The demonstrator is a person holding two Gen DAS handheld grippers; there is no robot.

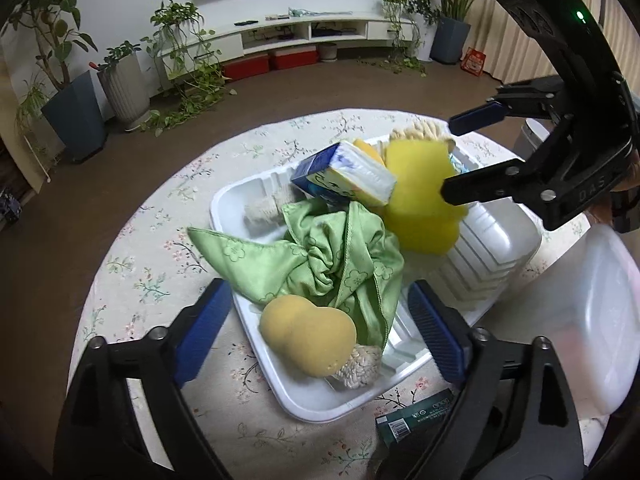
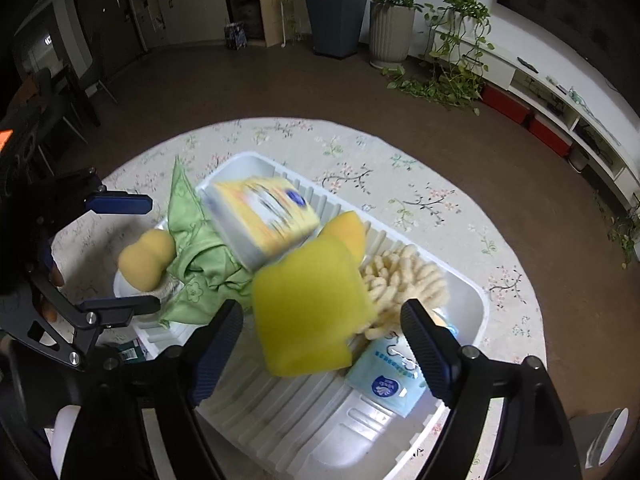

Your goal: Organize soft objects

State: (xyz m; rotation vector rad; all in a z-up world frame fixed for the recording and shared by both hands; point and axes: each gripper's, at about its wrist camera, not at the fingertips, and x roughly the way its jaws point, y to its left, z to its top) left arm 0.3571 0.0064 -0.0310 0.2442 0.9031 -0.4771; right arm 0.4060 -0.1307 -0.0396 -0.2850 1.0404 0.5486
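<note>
Tray (image 2: 472, 304) on table (image 2: 420, 208) holds, left to right, one peanut-shaped sponge (image 2: 146, 260), one green cloth (image 2: 200, 272), one tissue pack (image 2: 264, 216), one yellow sponge (image 2: 308, 308), one mop head (image 2: 404, 280), one wipes pack (image 2: 386, 376). Left gripper (image 1: 320, 328) and right gripper (image 2: 322, 350) hover over it, both spread wide, pinching nothing

- Bright yellow sponge (image 2: 308, 304) tilted atop the pile in the white tray (image 2: 460, 292).
- Crumpled green cloth (image 1: 332, 256) draped over the tray's edge.
- Tissue pack (image 1: 344, 174) leaning, tilted.
- Peanut-shaped orange sponge (image 1: 306, 330) at the tray's corner.

White tray (image 1: 256, 320), possibly box (image 1: 416, 420), on table (image 1: 132, 280)
</note>
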